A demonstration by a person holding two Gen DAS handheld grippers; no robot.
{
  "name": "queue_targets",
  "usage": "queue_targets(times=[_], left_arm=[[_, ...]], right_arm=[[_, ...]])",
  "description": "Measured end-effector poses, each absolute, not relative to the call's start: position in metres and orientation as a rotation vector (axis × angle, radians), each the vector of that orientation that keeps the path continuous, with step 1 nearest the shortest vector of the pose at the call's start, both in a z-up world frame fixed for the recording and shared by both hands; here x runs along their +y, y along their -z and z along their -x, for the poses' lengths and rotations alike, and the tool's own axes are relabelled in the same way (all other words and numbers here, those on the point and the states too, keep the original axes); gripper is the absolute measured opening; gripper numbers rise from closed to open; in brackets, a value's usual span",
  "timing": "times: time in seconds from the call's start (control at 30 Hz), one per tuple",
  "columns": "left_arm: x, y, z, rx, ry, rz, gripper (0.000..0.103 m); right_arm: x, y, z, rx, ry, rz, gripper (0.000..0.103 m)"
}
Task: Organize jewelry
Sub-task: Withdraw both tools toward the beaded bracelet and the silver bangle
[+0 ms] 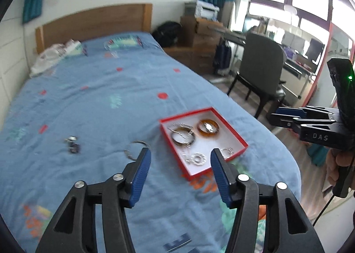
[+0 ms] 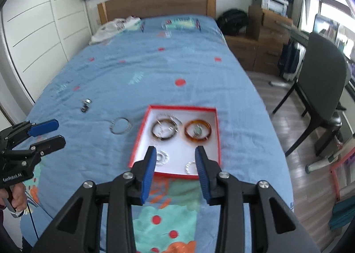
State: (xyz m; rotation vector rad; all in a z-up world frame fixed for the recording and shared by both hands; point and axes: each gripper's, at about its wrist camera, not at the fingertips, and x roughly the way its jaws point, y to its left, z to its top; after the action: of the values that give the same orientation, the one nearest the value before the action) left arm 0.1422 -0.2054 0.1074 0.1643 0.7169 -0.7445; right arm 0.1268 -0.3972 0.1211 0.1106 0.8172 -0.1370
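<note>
**Both grippers hanging open over the bed, nothing held**

The left gripper (image 1: 180, 155) is hovering above the blue bedspread (image 1: 99, 102) with its blue-padded jaws spread wide and nothing between them. Just past its left fingertip a thin silver bangle (image 1: 137, 149) is lying loose on the cloth, beside the box but outside it.

The right gripper (image 2: 174, 153) is hanging over the near edge of the red box (image 2: 142, 133), its jaws likewise standing apart and gripping nothing. Seen from the left camera, the right gripper (image 1: 271, 115) is floating off the side of the bed, well apart from the box.

Inside the box, on its white lining, an amber bangle (image 2: 197, 139) is sitting in the far right part, with something small and pale resting inside its ring. To its left a dark brown bangle (image 2: 155, 135) is lying tangled with silver ones. Two clear, sparkly pieces (image 2: 163, 157) are lying nearer the front wall; blur is hiding what they are.

Further left on the bedspread, well apart from the box, a small dark cluster of trinkets (image 2: 86, 105) is lying by itself. A grey chair (image 2: 319, 88) is standing on the floor to the right of the bed.
</note>
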Motion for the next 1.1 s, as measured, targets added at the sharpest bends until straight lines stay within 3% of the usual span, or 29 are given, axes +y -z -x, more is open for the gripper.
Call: queue_targets(times=[0.23, 0.53, 0.73, 1.1], left_arm=[[-0.12, -0.125, -0.13, 0.652, 0.641, -0.113, 0.068], [-0.019, -0.101, -0.151, 0.666, 0.461, -0.069, 0.074], [0.01, -0.069, -0.184, 0.722, 0.375, -0.04, 0.077], [-0.004, 0.007, -0.27, 0.862, 0.335, 0.001, 0.083]], right_arm=[[-0.335, -0.157, -0.112, 0.738, 0.092, -0.083, 0.036], [-0.275, -0.144, -0.144, 0.716, 0.02, -0.092, 0.048], [-0.255, -0.093, -0.189, 0.776, -0.022, -0.116, 0.055], [-0.252, 0.008, -0.271, 0.924, -0.027, -0.186, 0.064]])
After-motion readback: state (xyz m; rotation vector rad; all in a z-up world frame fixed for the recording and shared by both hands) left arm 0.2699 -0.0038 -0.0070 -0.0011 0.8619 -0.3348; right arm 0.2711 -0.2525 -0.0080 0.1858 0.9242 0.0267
